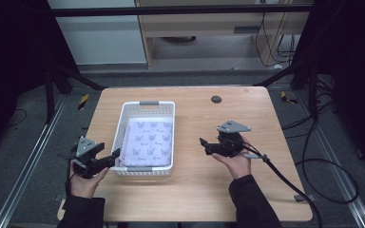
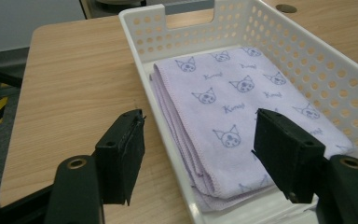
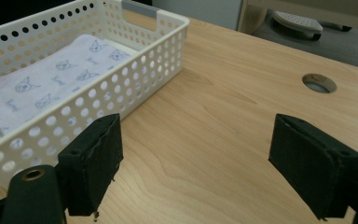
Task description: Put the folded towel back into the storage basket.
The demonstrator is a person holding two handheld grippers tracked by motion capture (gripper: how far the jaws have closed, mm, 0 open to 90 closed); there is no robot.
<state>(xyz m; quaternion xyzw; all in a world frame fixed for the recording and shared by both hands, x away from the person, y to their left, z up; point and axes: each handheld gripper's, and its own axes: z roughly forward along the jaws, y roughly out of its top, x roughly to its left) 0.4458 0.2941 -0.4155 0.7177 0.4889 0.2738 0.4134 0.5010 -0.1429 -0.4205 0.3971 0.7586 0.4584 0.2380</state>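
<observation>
The basket point(image 1: 145, 137) stands on the table point(image 1: 195, 190), toward nine o'clock of its middle, with the folded cloth point(image 1: 149, 142) lying inside. The left gripper point(image 1: 114, 156) sits at the basket's seven o'clock corner; the right gripper point(image 1: 203, 145) lies at its three o'clock, apart from it

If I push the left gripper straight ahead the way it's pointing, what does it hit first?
Probably the near wall of the white basket, which runs up between the open jaws of the left gripper. One jaw would pass outside over the table, the other over the folded lilac cloth. Depth is uncertain.
</observation>
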